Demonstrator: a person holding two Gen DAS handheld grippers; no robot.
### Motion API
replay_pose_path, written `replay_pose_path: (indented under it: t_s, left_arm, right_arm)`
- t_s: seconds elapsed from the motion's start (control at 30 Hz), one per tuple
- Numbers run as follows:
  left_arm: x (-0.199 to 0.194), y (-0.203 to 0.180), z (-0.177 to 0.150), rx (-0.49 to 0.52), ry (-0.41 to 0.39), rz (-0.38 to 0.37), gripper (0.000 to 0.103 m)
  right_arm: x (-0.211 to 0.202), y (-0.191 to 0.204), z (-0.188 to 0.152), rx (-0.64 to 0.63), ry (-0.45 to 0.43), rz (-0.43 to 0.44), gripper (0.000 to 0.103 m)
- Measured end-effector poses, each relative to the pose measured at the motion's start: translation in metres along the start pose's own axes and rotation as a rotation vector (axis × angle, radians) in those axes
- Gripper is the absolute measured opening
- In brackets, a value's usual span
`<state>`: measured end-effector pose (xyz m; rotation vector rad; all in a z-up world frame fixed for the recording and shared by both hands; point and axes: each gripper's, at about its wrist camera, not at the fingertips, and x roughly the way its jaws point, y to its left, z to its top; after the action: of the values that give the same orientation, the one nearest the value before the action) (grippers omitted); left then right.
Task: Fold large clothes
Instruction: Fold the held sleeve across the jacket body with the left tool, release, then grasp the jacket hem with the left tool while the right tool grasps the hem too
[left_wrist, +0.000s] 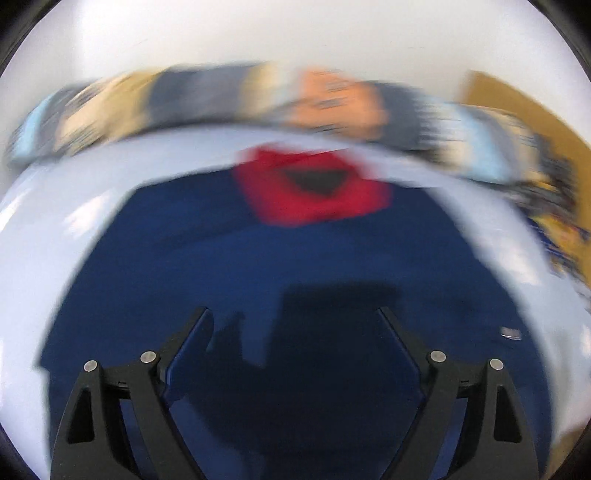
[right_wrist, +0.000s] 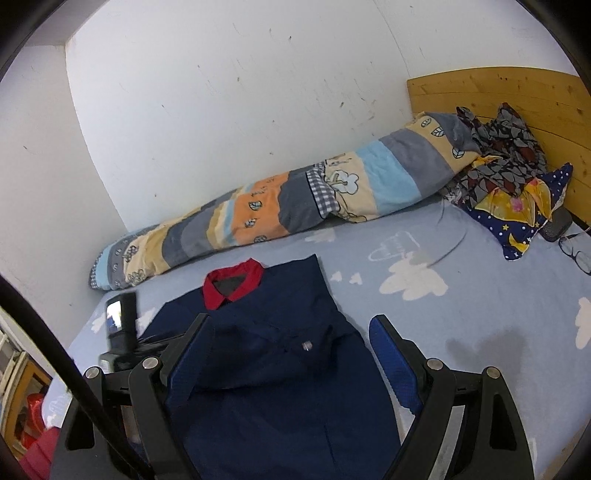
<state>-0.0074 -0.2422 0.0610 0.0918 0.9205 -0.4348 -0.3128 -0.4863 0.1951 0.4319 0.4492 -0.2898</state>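
A navy shirt with a red collar lies on the light blue bed sheet, sides folded in. In the blurred left wrist view the shirt and its red collar lie straight ahead. My left gripper is open above the shirt's lower part and holds nothing. My right gripper is open above the shirt's right side and holds nothing. The left gripper's body shows at the shirt's left edge.
A rolled patchwork quilt lies along the white wall. A heap of patterned clothes and a starry pillow sit by the wooden headboard. Glasses lie at the right. The bed's left edge drops near a cabinet.
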Motion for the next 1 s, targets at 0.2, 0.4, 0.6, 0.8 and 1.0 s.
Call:
replay_pose_path:
  t_s: [0.2, 0.4, 0.6, 0.8, 1.0]
  left_arm:
    - [-0.023, 0.127, -0.041, -0.117, -0.005, 0.094, 0.081]
    - [-0.059, 0.157, -0.065, -0.125, -0.048, 0.149, 0.082]
    - [-0.048, 0.167, -0.103, -0.151, 0.084, 0.170, 0.083]
    - [-0.107, 0.163, -0.113, -0.150, 0.005, 0.171, 0.083]
    - [-0.147, 0.117, -0.120, -0.080, 0.011, 0.125, 0.084]
  right_arm:
    - [0.019, -0.004, -0.003, 0.005, 0.046, -0.029, 0.089]
    - [0.040, 0.002, -0.012, 0.007, 0.110, -0.022, 0.089]
    - [0.074, 0.005, -0.032, -0.051, 0.266, -0.023, 0.089]
    - [0.103, -0.009, -0.063, -0.057, 0.427, -0.052, 0.089]
    - [0.110, -0.001, -0.101, -0.147, 0.528, -0.033, 0.089]
